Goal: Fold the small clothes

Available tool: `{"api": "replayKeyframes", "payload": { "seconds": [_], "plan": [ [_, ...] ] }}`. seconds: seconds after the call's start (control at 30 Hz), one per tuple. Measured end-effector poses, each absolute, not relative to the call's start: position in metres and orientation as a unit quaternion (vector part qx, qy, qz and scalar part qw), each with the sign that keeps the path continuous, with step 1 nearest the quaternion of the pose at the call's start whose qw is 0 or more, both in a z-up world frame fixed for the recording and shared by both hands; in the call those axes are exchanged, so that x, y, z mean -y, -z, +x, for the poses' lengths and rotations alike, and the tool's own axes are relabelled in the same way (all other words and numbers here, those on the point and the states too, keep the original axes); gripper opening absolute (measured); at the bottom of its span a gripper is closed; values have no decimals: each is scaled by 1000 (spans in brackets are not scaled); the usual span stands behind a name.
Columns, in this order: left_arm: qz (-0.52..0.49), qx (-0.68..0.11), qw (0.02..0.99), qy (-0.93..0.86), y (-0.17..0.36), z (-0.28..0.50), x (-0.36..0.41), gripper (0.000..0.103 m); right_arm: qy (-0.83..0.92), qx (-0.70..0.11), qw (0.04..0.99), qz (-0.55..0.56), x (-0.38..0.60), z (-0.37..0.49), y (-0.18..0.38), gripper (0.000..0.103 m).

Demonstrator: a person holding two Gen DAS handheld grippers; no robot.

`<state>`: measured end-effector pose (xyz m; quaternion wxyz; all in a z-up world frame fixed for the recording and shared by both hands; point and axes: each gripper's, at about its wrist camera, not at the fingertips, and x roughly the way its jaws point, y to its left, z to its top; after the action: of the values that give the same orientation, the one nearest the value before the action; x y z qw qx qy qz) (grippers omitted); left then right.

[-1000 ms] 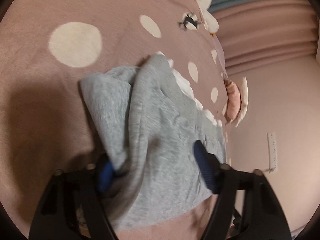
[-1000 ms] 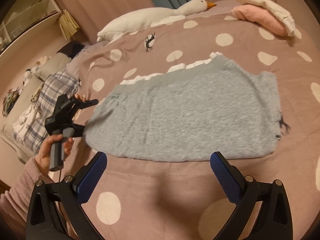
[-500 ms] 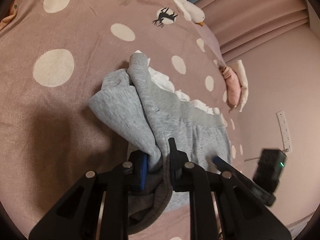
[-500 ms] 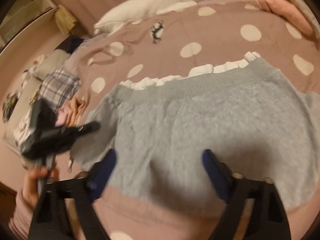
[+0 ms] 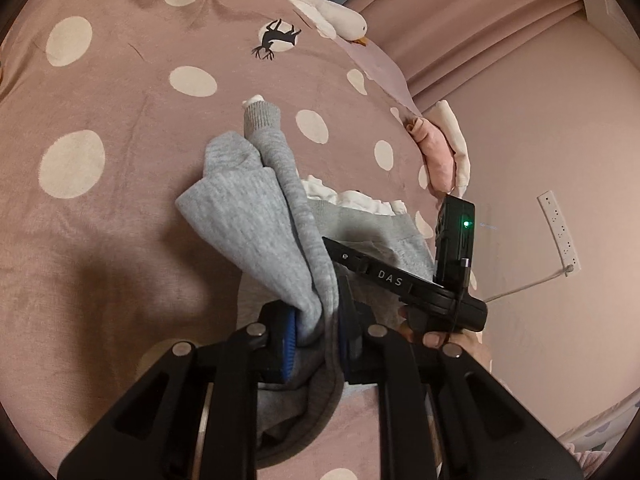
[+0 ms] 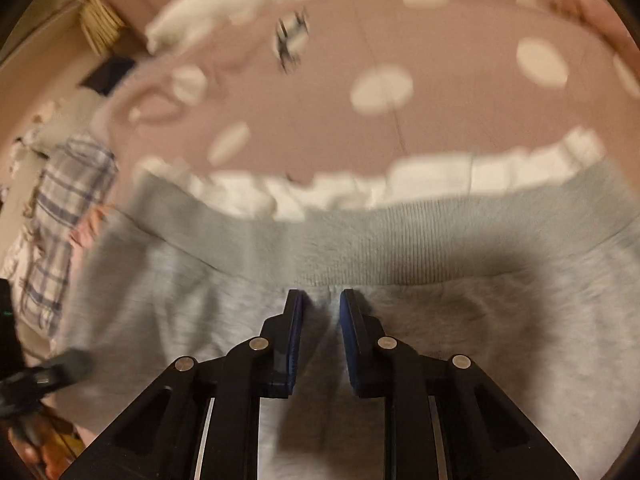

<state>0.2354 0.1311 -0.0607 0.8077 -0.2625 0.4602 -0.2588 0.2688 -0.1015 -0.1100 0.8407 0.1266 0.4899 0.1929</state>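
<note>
Your left gripper [image 5: 316, 328] is clamped on a bunched fold of the grey sweatshirt [image 5: 256, 216], lifting it so the fabric drapes away toward 11 o'clock, with the ribbed cuff [image 5: 261, 117] at its far tip. Your right gripper [image 6: 320, 312] sits low on the sweatshirt's body, its fingers nearly together with a ridge of grey cloth pinched between them. At 12 o'clock beyond it lie the ribbed hem [image 6: 360, 240] and a white frill [image 6: 440, 180]. The garment rests on the pink polka-dot bedspread [image 5: 100, 92], with a plush goose [image 5: 320, 0] farthest off.
</note>
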Motion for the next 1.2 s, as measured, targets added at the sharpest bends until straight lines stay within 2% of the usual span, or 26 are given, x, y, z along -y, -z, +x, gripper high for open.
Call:
{"api": "replayKeyframes", "payload": {
  "seconds": [0.23,0.4,0.5,0.53,0.6,0.67,0.7,0.77,0.8,0.83,0.97,1.2],
  "plan": [
    [-260,-458,806,271,58,233,-122,16,-251,-476,829,156,119,230,87,22],
    [-244,-462,806,279,56,233,-102,16,-258,-493,826,90,110,200,106,23],
    [-216,-464,812,280,54,231,-87,16,-274,-496,802,189,136,201,103,23],
    [-196,-465,817,280,53,229,-80,16,-287,-485,787,252,151,202,103,25],
    [-164,-468,822,280,52,228,-66,17,-312,-460,765,326,166,204,103,37],
    [-139,-476,821,282,55,228,-53,19,-338,-438,736,389,177,206,105,58],
    [-128,-480,821,284,57,228,-45,20,-354,-434,715,419,179,209,108,62],
    [-124,-485,816,288,64,229,-39,27,-368,-430,689,454,180,212,114,69],
    [-124,-491,811,293,68,230,-36,34,-365,-431,683,464,181,213,116,73],
    [-127,-497,805,297,73,231,-33,36,-358,-436,681,467,180,213,118,79],
    [-121,-511,790,317,86,227,-24,40,-358,-464,670,455,169,213,121,81],
    [-130,-495,795,325,83,188,-46,56,-342,-491,704,383,158,221,120,79]
  ]
}}
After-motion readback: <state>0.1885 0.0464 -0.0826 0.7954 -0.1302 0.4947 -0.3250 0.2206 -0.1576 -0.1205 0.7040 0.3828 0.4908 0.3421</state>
